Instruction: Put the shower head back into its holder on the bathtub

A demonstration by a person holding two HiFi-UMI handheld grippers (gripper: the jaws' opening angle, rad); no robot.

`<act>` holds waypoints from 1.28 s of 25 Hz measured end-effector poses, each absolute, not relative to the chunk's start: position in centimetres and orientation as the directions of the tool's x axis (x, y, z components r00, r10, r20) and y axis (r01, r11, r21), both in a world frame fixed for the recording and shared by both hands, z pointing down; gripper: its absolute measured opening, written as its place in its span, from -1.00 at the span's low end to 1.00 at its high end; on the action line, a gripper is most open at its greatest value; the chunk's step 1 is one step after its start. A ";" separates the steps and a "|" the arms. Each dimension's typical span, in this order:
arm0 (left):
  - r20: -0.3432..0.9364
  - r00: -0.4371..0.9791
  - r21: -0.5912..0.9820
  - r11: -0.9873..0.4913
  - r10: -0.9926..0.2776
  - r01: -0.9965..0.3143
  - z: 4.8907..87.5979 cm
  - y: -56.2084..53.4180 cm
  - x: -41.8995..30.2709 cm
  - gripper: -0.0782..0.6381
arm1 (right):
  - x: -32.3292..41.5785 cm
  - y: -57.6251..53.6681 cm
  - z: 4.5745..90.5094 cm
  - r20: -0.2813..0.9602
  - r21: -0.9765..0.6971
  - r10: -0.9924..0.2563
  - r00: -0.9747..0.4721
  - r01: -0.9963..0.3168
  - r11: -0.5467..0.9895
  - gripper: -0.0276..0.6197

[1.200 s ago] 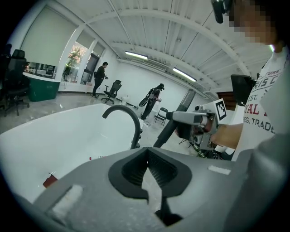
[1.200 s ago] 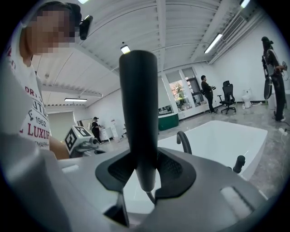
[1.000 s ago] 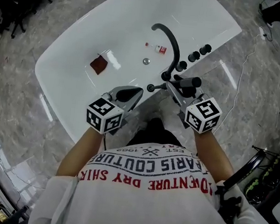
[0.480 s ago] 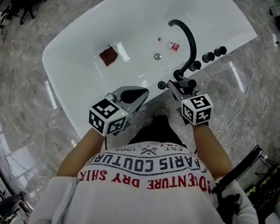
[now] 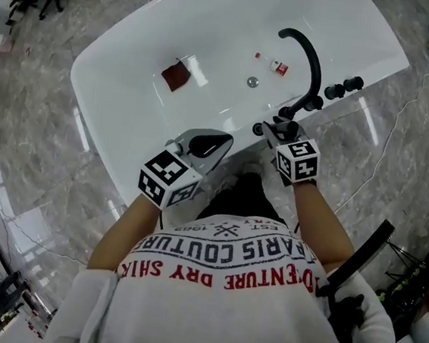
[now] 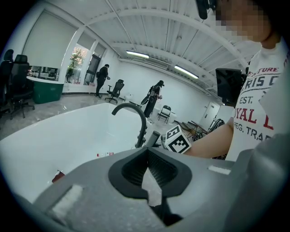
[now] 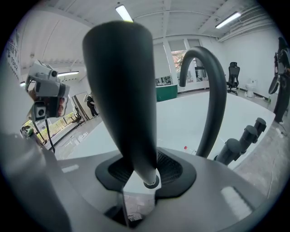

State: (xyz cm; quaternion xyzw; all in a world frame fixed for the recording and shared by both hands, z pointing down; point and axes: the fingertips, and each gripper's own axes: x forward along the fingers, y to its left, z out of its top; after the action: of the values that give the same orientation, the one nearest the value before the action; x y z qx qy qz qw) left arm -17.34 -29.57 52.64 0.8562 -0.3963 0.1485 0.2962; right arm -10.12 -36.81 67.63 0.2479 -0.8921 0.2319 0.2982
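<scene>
My right gripper (image 5: pixel 280 133) is shut on the black shower head (image 7: pixel 122 90), whose thick handle rises up out of the jaws with its narrow end down between them. It hangs low over the white bathtub's near rim (image 5: pixel 223 160), just beside the base of the curved black faucet (image 5: pixel 312 55). The holder cannot be made out under the gripper. My left gripper (image 5: pixel 211 145) is shut with nothing in it, over the same rim to the left. From there the shower head (image 6: pixel 153 138) and the faucet (image 6: pixel 136 113) show ahead.
Black knobs (image 5: pixel 344 86) stand on the rim right of the faucet. In the bathtub lie a dark red cloth (image 5: pixel 177 75), a small bottle (image 5: pixel 279 66) and the drain (image 5: pixel 252 81). Grey marble floor (image 5: pixel 41 156) surrounds the bathtub. People and office chairs stand far off.
My right gripper has sunk with the shower head toward the rim by the faucet base. The left gripper has stayed nearly where it was.
</scene>
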 end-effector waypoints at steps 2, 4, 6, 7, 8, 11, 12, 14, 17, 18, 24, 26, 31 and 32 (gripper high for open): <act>0.493 0.634 0.392 -0.499 -0.596 -0.773 52.9 -29.3 -17.7 -0.77 | -10.2 -36.6 68.3 0.656 -0.255 -0.302 -0.692 -0.580 0.774 -0.51; 0.496 0.624 0.393 -0.485 -0.604 -0.781 53.0 -29.2 -18.2 -0.77 | -10.4 -36.5 68.8 0.663 -0.248 -0.302 -0.685 -0.582 0.774 -0.51; 0.499 0.610 0.393 -0.467 -0.615 -0.792 53.2 -29.1 -18.8 -0.77 | -10.7 -36.4 69.4 0.671 -0.242 -0.300 -0.678 -0.582 0.776 -0.50; 0.500 0.603 0.394 -0.457 -0.621 -0.797 53.3 -29.1 -19.2 -0.77 | -10.9 -36.4 69.6 0.675 -0.239 -0.297 -0.676 -0.581 0.778 -0.50; 0.501 0.598 0.396 -0.449 -0.626 -0.801 53.4 -29.0 -19.5 -0.77 | -11.1 -36.3 69.9 0.678 -0.236 -0.294 -0.673 -0.578 0.781 -0.50; 0.505 0.588 0.398 -0.434 -0.632 -0.808 53.7 -28.7 -20.0 -0.77 | -11.5 -36.1 70.8 0.695 -0.222 -0.280 -0.662 -0.568 0.793 -0.50; 0.507 0.585 0.397 -0.430 -0.633 -0.810 53.7 -28.6 -20.2 -0.77 | -11.7 -36.1 71.2 0.701 -0.217 -0.275 -0.658 -0.564 0.797 -0.50; 0.510 0.579 0.397 -0.423 -0.637 -0.815 53.8 -28.5 -20.4 -0.77 | -11.9 -36.0 71.6 0.707 -0.208 -0.272 -0.653 -0.560 0.802 -0.50; 0.515 0.570 0.399 -0.410 -0.640 -0.820 54.1 -28.3 -20.7 -0.77 | -12.3 -36.0 71.9 0.710 -0.200 -0.270 -0.650 -0.554 0.808 -0.50; 0.517 0.568 0.400 -0.407 -0.640 -0.821 54.2 -28.3 -20.7 -0.77 | -12.4 -36.0 72.0 0.712 -0.199 -0.268 -0.649 -0.552 0.809 -0.50; 0.518 0.570 0.406 -0.403 -0.638 -0.820 54.3 -28.0 -20.4 -0.77 | -13.3 -35.4 72.5 0.716 -0.240 -0.239 -0.657 -0.551 0.799 -0.46; 0.516 0.572 0.404 -0.408 -0.637 -0.819 54.2 -27.9 -20.2 -0.77 | -13.2 -35.2 72.2 0.712 -0.257 -0.232 -0.663 -0.554 0.792 -0.42; 0.520 0.581 0.389 -0.433 -0.626 -0.814 53.1 -27.5 -20.3 -0.77 | -12.4 -34.9 69.3 0.679 -0.280 -0.257 -0.687 -0.567 0.775 -0.30; 0.520 0.587 0.387 -0.442 -0.620 -0.810 52.7 -27.4 -20.1 -0.77 | -12.1 -34.7 68.3 0.670 -0.287 -0.262 -0.694 -0.568 0.772 -0.29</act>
State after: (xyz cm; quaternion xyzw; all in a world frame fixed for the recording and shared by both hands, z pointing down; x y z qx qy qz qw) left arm -20.12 -27.42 52.68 0.8352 -0.4281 0.1527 0.3097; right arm -12.09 -34.73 68.26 0.2336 -0.8875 0.2440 0.3135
